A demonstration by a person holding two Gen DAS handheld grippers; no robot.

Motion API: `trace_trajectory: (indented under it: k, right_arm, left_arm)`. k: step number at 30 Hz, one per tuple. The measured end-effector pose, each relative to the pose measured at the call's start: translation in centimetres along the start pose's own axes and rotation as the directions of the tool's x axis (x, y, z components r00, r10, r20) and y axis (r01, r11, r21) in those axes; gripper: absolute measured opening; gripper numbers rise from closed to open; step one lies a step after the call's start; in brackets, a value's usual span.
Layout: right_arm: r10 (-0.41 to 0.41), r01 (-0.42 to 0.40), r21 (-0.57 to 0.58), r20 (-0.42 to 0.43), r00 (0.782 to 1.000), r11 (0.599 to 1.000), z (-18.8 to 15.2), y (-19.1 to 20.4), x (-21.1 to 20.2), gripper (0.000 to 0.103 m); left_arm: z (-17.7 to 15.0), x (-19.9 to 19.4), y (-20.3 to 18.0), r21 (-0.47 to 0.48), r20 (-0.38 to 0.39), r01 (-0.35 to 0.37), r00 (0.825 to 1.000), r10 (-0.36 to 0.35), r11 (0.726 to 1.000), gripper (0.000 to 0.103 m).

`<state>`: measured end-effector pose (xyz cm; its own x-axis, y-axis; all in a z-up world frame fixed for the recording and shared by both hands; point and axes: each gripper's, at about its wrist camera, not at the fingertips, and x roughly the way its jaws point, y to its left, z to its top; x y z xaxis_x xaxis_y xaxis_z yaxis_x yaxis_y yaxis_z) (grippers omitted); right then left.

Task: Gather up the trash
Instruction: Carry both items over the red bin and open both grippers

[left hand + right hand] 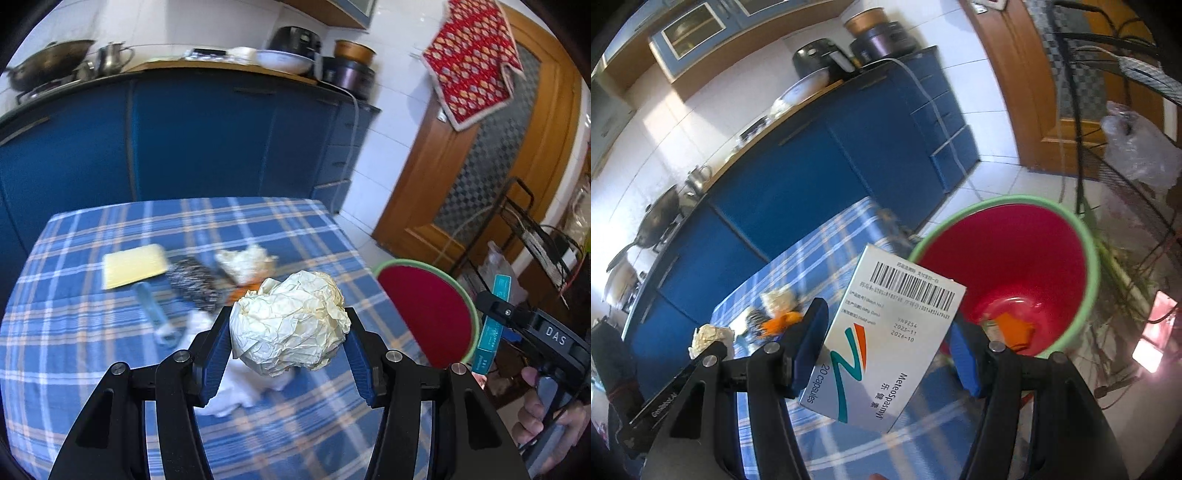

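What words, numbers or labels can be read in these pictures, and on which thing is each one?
"MeteoSpasmyl", "20 Capsules", "VN9254", "2023-11", "2026-10": medicine box in the right gripper.
Barcode digits and small Chinese print on that box: too small to read.
"DAS": right gripper's body.
Crumpled paper in the left gripper: no text.

Left gripper (290,328): matte black linkage arms, round silver screws at each joint, ribbed blue pads (216,354) lining the fingers. Right gripper (886,347): same black frame, same silver screws, same blue pads (809,350). From the left camera its black body reads "DAS" in white letters, and the bare-skinned right hand (546,410) wraps its handle
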<state>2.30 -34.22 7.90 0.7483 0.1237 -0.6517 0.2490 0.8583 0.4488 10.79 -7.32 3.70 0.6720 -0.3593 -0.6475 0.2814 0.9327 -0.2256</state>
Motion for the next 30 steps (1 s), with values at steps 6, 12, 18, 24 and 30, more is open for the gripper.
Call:
trace_trajectory:
  k: [6, 12, 18, 24, 30]
  right_arm:
    - [-0.038, 0.038, 0.041, 0.013, 0.999, 0.998, 0.6, -3.6, -0.1, 0.065]
    - [-0.060, 0.058, 0.087, 0.019, 0.998, 0.995, 1.1, -6.8, 0.0, 0.065]
    - [-0.088, 0.085, 0.118, 0.019, 0.996, 0.989, 1.5, -9.1, 0.3, 0.065]
    - [-0.098, 0.097, 0.145, 0.004, 0.995, 0.985, 1.5, -11.0, 1.0, 0.065]
    - [-0.110, 0.111, 0.161, -0.015, 0.994, 0.981, 1.2, -12.0, 1.8, 0.065]
  left_arm:
    - [0.7, 2.2, -4.9, 0.092, -0.026, 0.046, 0.999, -0.044, 0.995, 0.059]
    - [0.9, 5.4, -9.6, 0.176, -0.071, 0.105, 0.993, -0.094, 0.979, 0.059]
    - [0.2, 9.1, -13.4, 0.232, -0.127, 0.154, 0.984, -0.127, 0.960, 0.059]
    - [-0.3, 12.2, -15.5, 0.267, -0.159, 0.153, 0.981, -0.113, 0.951, 0.060]
    - [-0.3, 13.9, -15.9, 0.282, -0.177, 0.126, 0.981, -0.077, 0.951, 0.072]
